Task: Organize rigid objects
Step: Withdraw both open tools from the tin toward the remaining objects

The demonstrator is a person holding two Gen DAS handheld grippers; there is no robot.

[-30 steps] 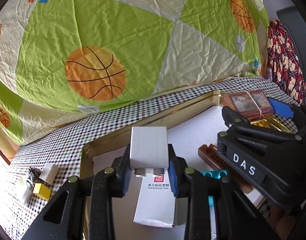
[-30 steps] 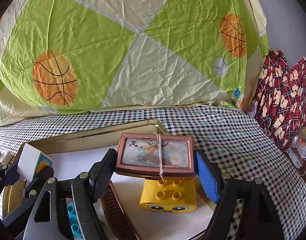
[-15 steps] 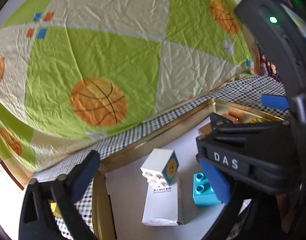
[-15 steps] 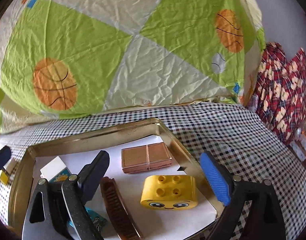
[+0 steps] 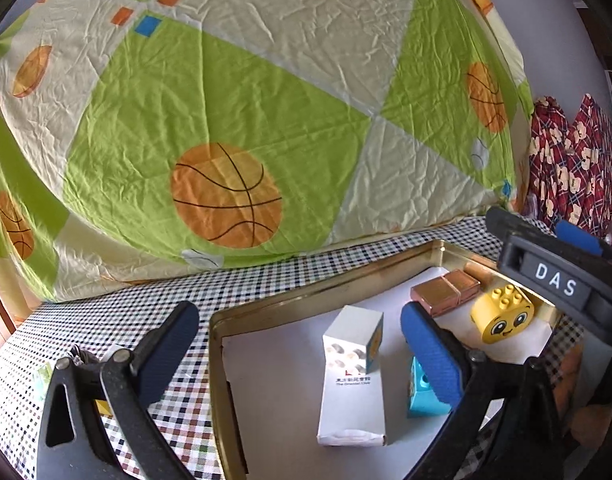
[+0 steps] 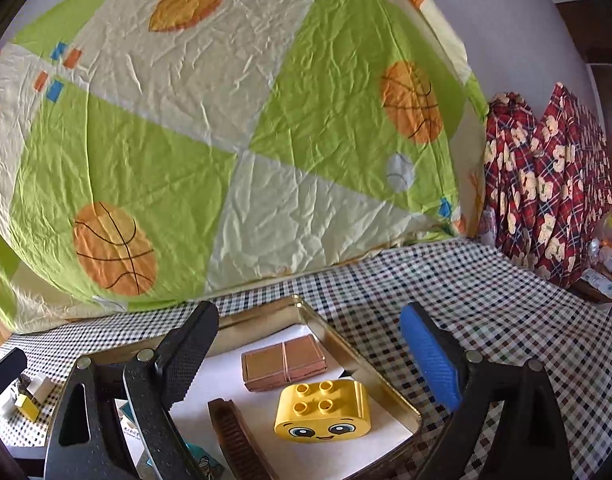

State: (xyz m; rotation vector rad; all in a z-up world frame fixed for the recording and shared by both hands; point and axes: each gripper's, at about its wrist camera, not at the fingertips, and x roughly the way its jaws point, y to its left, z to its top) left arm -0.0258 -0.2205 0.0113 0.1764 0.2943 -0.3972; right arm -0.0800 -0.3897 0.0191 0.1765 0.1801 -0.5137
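A gold tin tray [image 5: 306, 292] [image 6: 389, 384] lined with white paper holds the sorted things. In it lie a white block [image 5: 355, 338] on a white carton [image 5: 351, 408], a teal brick [image 5: 419, 396], a copper case [image 5: 445, 292] [image 6: 284, 362], a yellow face brick [image 5: 501, 318] [image 6: 321, 410] and a brown comb [image 6: 238, 440]. My left gripper [image 5: 302, 356] is open and empty above the tray's left part. My right gripper [image 6: 309, 352] is open and empty above the copper case and the yellow brick.
The checked cloth [image 6: 505, 320] covers the table around the tray. Small loose pieces, one yellow [image 6: 26, 406], lie left of the tray. A basketball-print sheet [image 5: 226, 140] rises behind the table. Red patterned fabric [image 6: 545, 184] hangs at the right.
My left gripper let go of the white block onto the carton and pulled back. My right gripper let go of the copper case into the tray and rose. Both now stand open.
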